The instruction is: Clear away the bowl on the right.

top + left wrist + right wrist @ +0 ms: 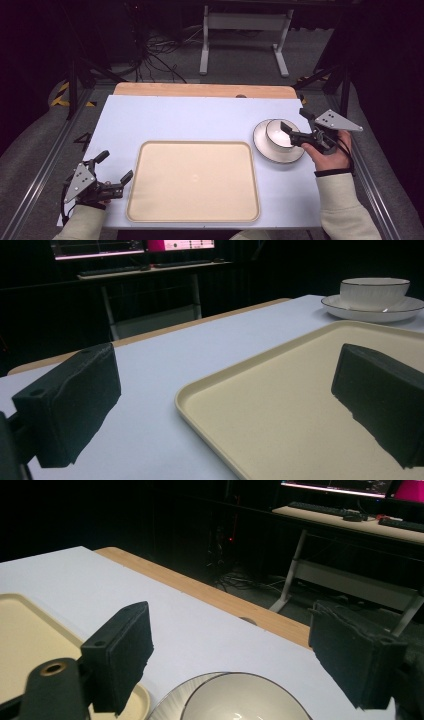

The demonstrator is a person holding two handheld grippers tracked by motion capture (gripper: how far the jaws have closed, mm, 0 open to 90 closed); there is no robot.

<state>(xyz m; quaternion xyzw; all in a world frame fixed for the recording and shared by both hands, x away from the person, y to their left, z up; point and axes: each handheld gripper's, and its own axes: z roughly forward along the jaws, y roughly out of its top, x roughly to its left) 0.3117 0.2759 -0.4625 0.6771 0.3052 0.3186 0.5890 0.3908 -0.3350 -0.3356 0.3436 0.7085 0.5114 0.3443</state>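
Right gripper (295, 131) wide open over bowl (278, 134) on saucer (295, 155), empty; straddle the rim squarely. Left gripper (116, 172) open, empty, beside tray (150, 210).

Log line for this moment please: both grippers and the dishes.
left gripper: open, at tray left edge | right gripper: open, over bowl | bowl: on plate, right of tray | tray: empty

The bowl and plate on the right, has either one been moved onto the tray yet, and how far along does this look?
Nothing looks done: the beige tray is bare, and the bowl sits on its plate to the tray's right. In hand: the right gripper is open, jaws over the bowl but not closed on it. The left gripper waits open at the tray's left edge. Any lifting or moving is left, if that's the goal.
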